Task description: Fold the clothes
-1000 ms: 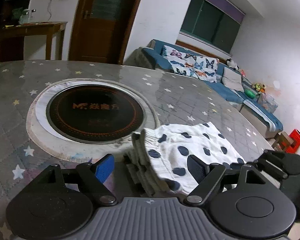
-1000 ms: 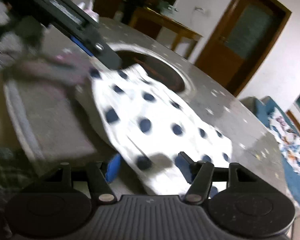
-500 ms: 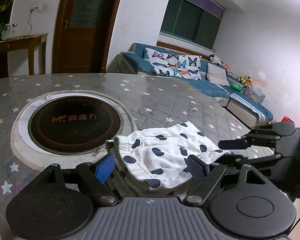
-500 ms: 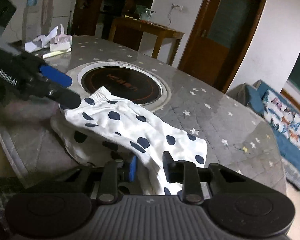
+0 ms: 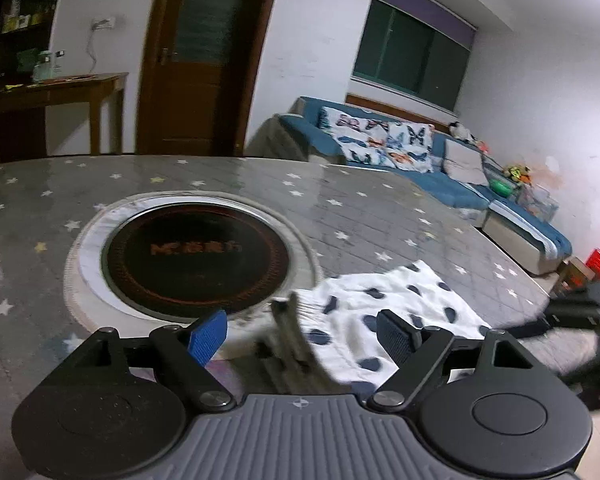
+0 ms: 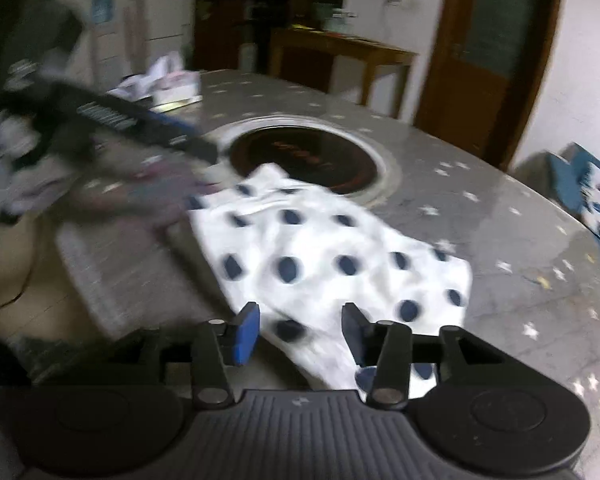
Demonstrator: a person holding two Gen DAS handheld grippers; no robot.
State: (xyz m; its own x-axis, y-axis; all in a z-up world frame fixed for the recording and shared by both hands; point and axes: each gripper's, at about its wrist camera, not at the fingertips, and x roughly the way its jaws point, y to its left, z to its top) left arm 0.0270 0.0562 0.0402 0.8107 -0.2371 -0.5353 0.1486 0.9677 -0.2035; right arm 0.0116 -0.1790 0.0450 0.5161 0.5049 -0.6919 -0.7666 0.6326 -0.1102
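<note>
1. The white cotton garment with dark blue polka dots [image 6: 324, 256] lies folded flat near the front edge of the round grey star-patterned table [image 6: 500, 216], one corner just overlapping the rim of the round black built-in cooktop [image 6: 304, 156] at the table's middle.
2. It looks light, soft and limp. It will likely sag and slide on the glossy cover if taken by a single layer, so the stacked folded edge or the gathered waistband edge [image 5: 296, 320] seems the firmest place to pinch.
3. The right gripper [image 6: 300, 330] hovers over the garment's near corner. Its blue-padded jaws are opening, with cloth lying between and beneath them but not pinched.
4. The left gripper [image 5: 300, 336] stands wide apart over the waistband side. Cloth lies between its fingers, but neither pad presses on it.
5. Beyond the table stand a brown wooden door [image 5: 204, 56], a wooden side table [image 5: 60, 88] and a blue sofa with butterfly-print cushions [image 5: 432, 176].
</note>
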